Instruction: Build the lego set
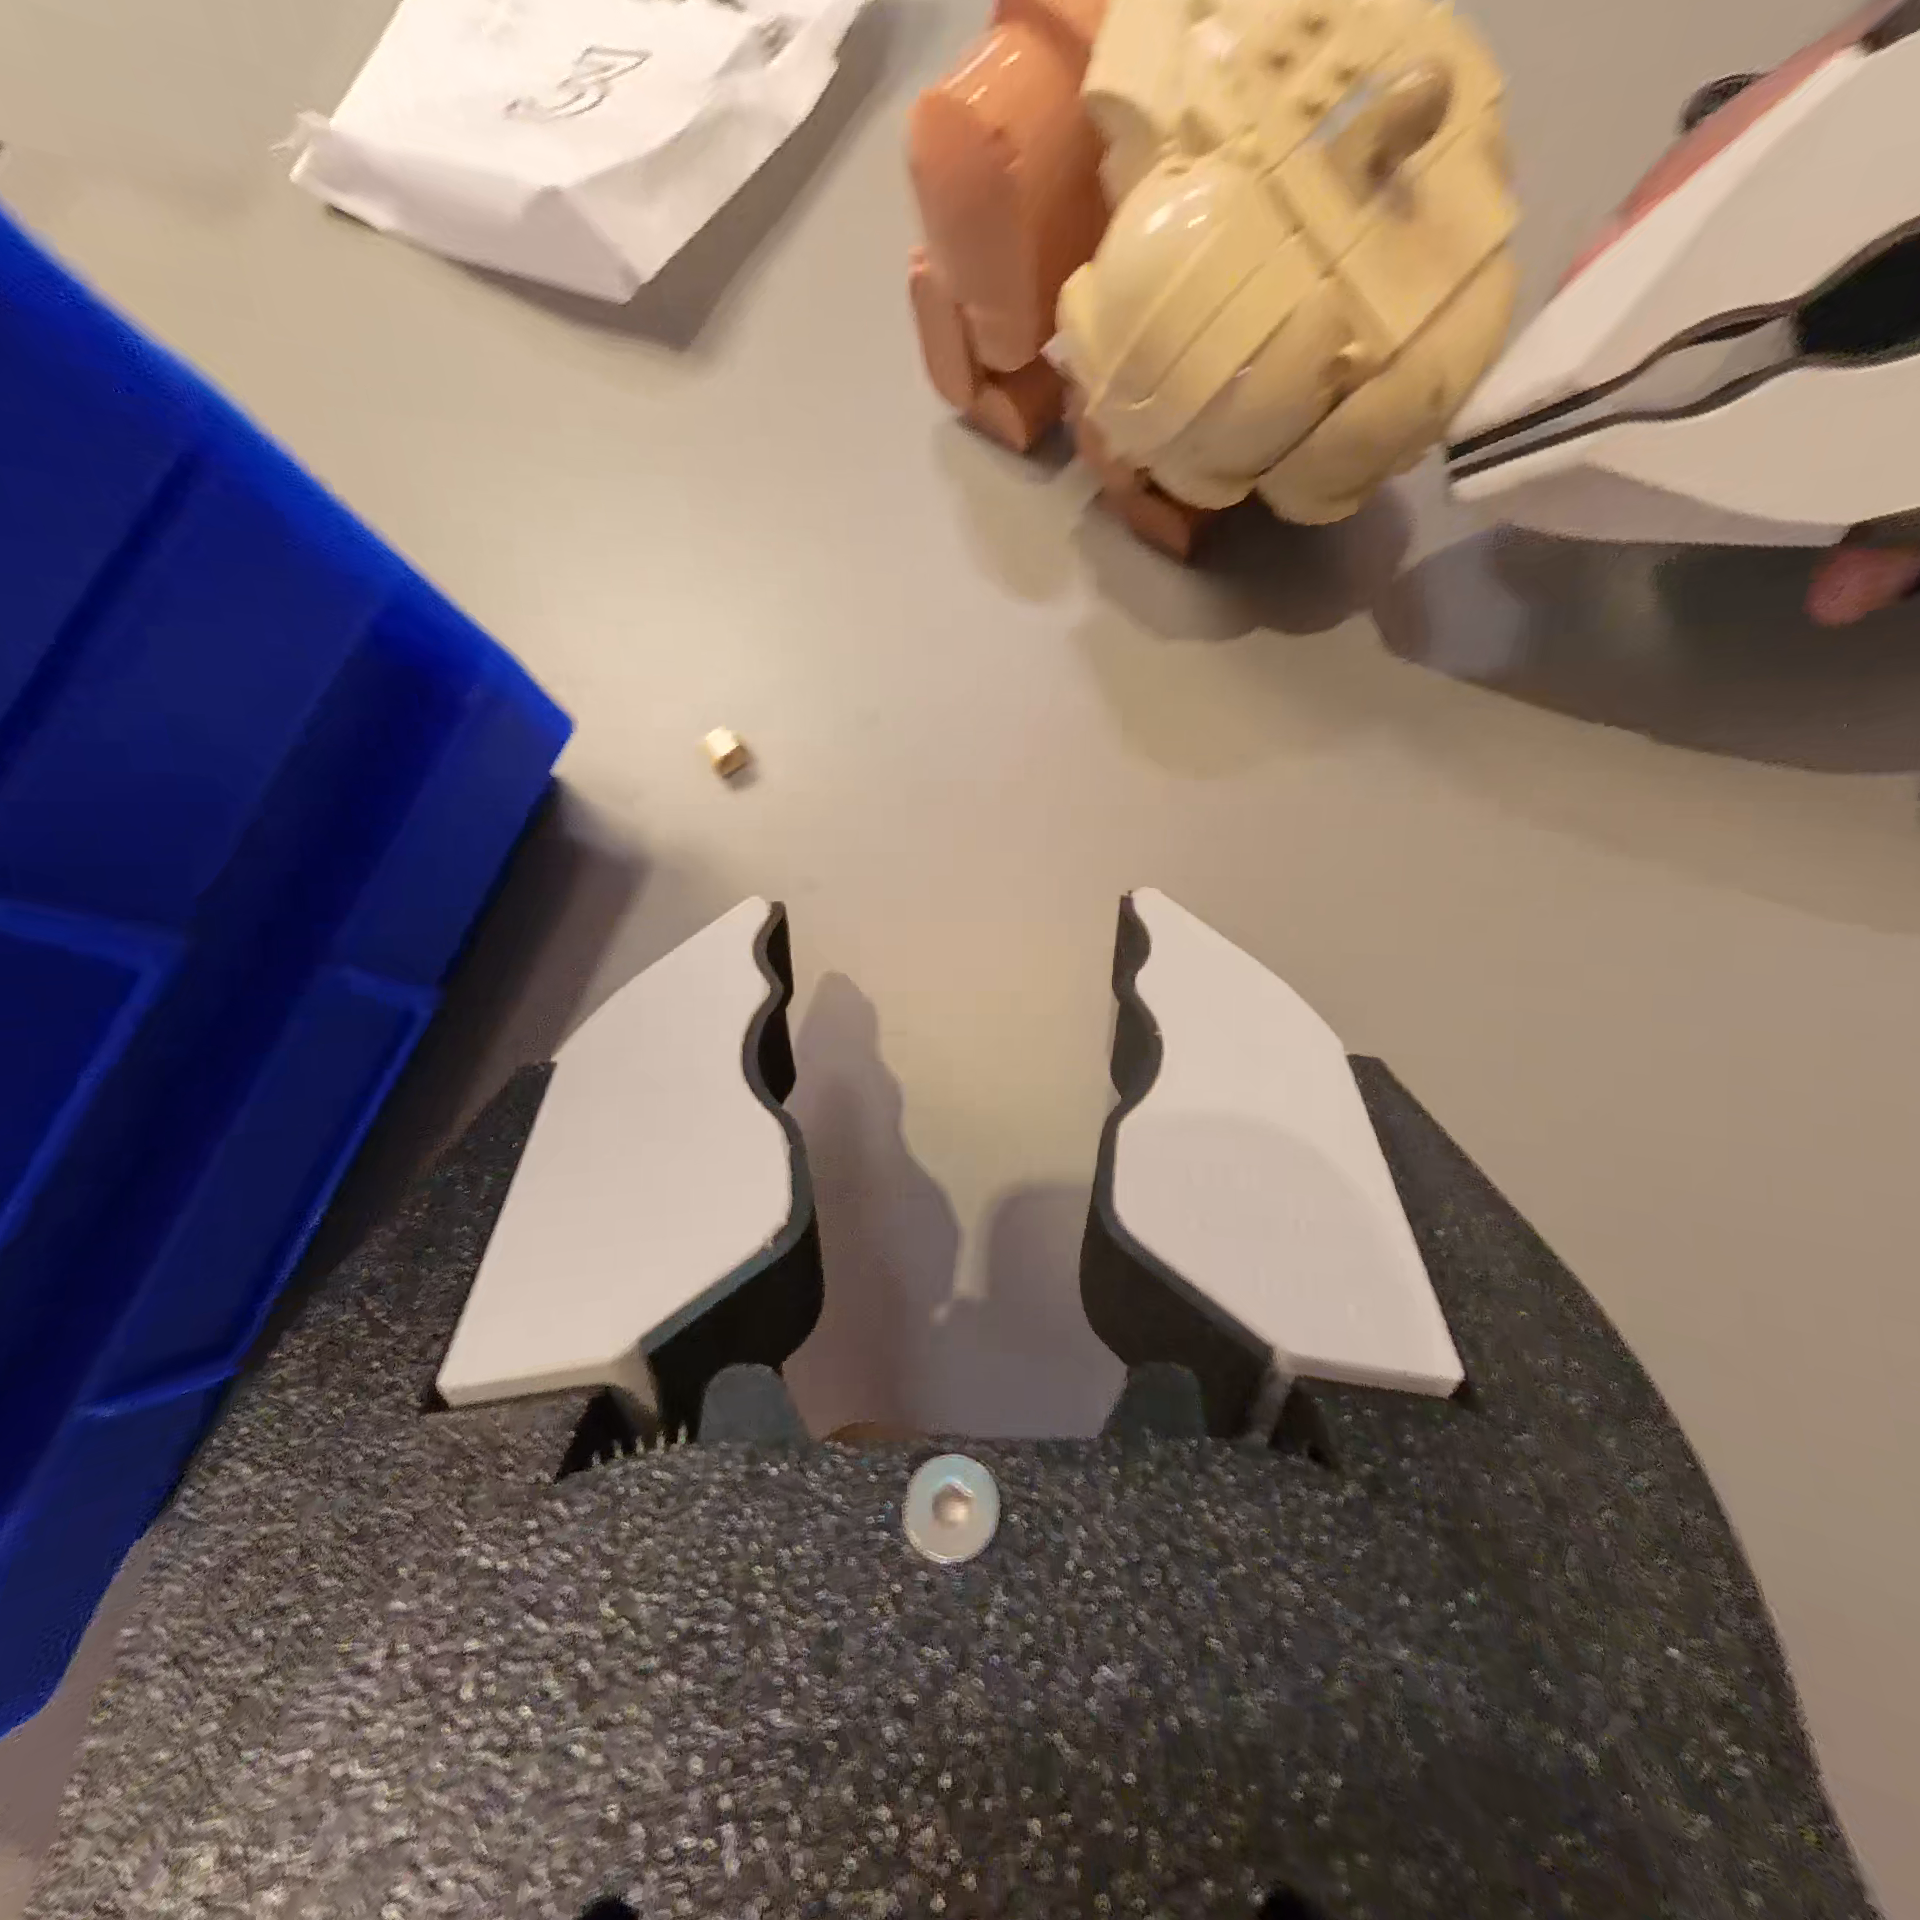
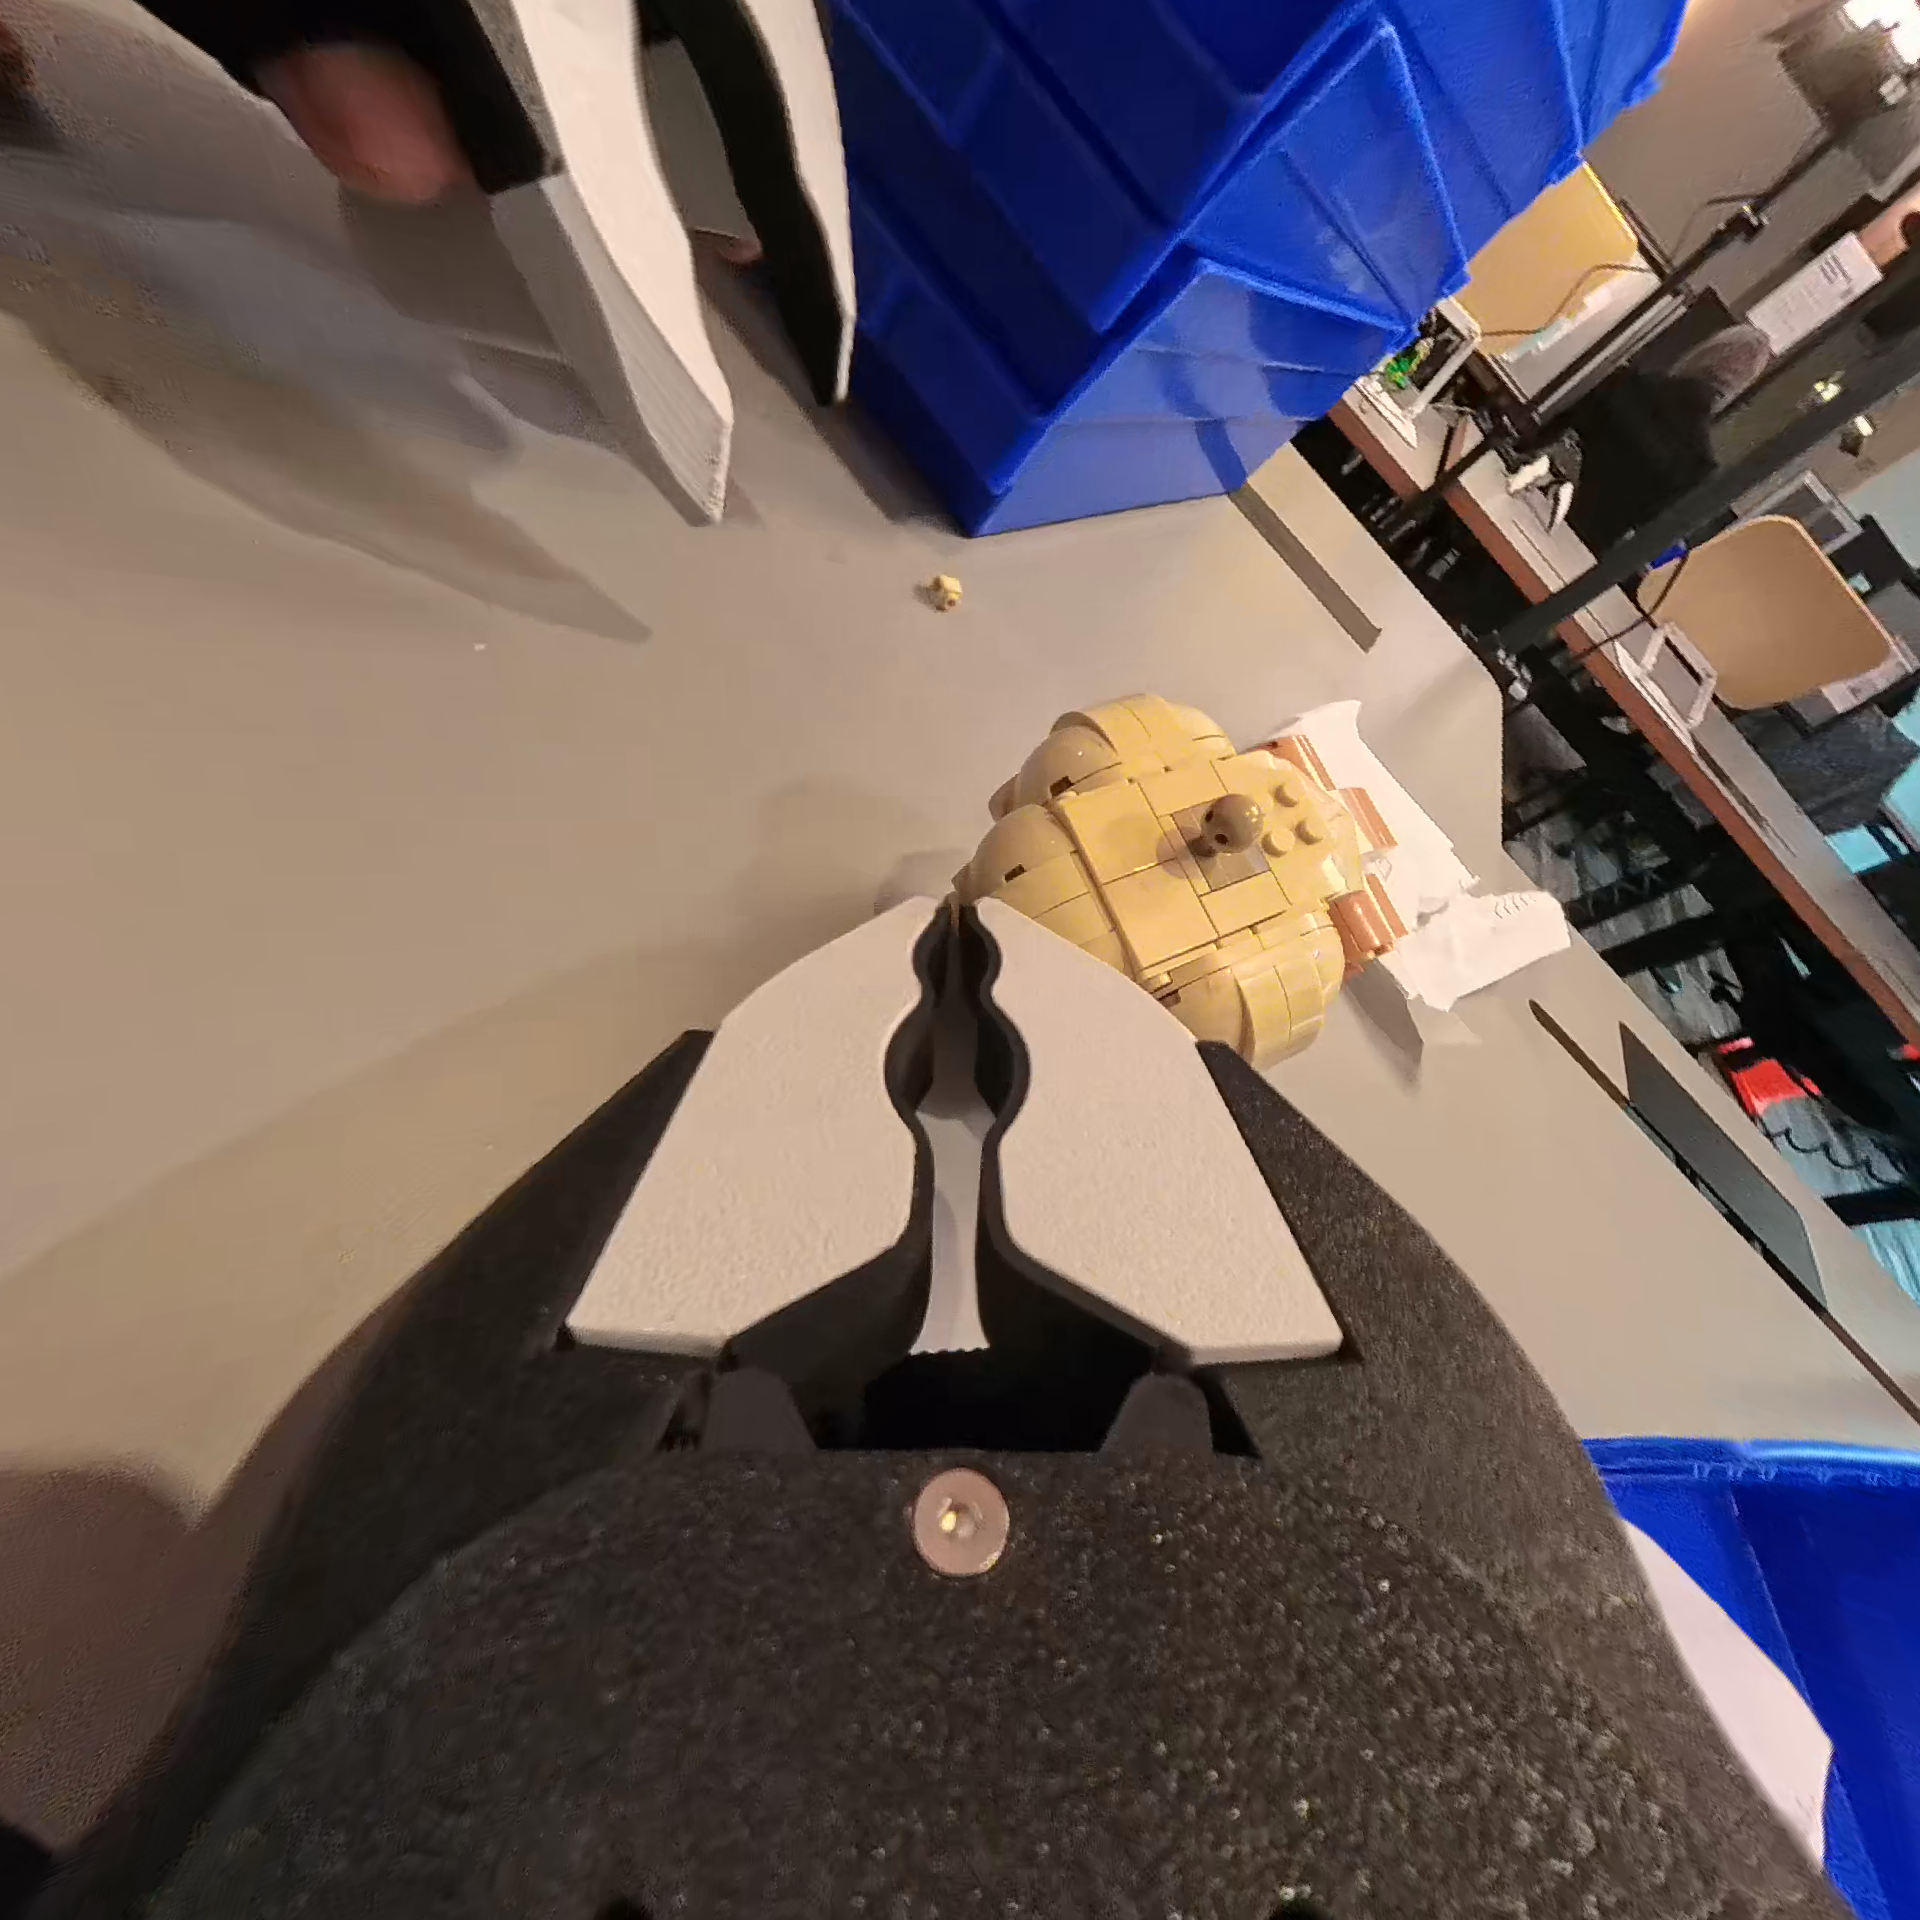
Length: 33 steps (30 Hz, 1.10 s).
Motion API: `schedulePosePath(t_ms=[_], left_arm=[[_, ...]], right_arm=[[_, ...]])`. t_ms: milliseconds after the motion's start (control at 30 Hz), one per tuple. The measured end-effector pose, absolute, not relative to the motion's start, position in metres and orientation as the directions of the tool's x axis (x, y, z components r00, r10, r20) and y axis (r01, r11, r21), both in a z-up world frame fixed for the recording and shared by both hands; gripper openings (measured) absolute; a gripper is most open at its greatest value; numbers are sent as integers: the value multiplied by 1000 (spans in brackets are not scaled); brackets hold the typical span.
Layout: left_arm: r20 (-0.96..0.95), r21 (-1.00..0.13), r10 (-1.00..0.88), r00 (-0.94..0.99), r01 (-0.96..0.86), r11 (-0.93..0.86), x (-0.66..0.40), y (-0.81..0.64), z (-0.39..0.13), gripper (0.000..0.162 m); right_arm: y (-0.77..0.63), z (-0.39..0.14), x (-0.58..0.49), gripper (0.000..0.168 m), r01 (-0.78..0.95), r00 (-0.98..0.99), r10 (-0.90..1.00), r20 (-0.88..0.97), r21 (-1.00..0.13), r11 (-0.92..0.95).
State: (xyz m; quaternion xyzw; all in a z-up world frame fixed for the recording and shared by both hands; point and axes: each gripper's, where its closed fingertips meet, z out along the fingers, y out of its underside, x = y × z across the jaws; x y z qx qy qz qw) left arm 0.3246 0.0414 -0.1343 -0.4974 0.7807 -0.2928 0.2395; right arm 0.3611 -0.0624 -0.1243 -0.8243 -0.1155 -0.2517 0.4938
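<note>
A rounded tan lego model (image 1: pixel 1288 301) with salmon-brown parts (image 1: pixel 997 239) lies on the grey table; it also shows in the right wrist view (image 2: pixel 1153 894). A tiny tan lego piece (image 1: pixel 729 752) lies loose beside the blue bin, also seen in the right wrist view (image 2: pixel 942 591). My left gripper (image 1: pixel 951 914) is open and empty, low over the table, with the tiny piece ahead to its left. My right gripper (image 2: pixel 961 914) is shut with nothing seen between its tips, just short of the model's near side. It appears at the right in the left wrist view (image 1: pixel 1455 462).
A blue plastic bin (image 1: pixel 208 790) stands at the left of my left gripper, also seen in the right wrist view (image 2: pixel 1195 260). A crumpled white paper bag (image 1: pixel 582 135) lies behind the model. Another blue bin (image 2: pixel 1787 1621) is near my right gripper. Desks and a chair (image 2: pixel 1756 613) stand beyond the table edge. The tiny tan lego piece (image 1: pixel 729 752) is about 6 cm from my left fingertips and 15 cm from my right. It turns up in the right wrist view (image 2: pixel 940 589) as well.
</note>
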Motion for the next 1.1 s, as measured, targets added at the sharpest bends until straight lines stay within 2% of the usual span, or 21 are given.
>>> schedulePosePath(t_ms=[133,233,367,567,767,833,1000,1100], left_arm=[[-83,-681,-938,-338,-668,301,339,55,-140,58],[-99,-676,-948,-301,-679,286,355,58,-146,53],[-99,-682,-971,-216,-696,225,376,65,-154,45],[-84,-686,-989,-125,-712,148,391,78,-162,36],[-74,-670,-989,-125,-729,142,397,77,-168,24],[-84,-663,-986,-145,-731,164,397,75,-168,10],[-98,-675,-972,-212,-704,221,392,68,-164,9],[-110,-723,-965,-240,-647,243,385,64,-140,9]], right_arm=[[-60,-122,381,2,406,831,-134,540,-754,-516],[-61,-120,398,9,358,836,-198,512,-782,-510],[-67,-108,402,10,319,863,-235,448,-843,-434],[-79,-107,411,10,325,849,-254,463,-838,-438],[-78,-110,408,10,354,839,-233,492,-818,-453],[-78,-110,407,10,359,836,-230,498,-813,-458],[-78,-110,408,10,360,835,-232,499,-814,-457],[-78,-110,408,10,359,836,-229,498,-813,-458]])
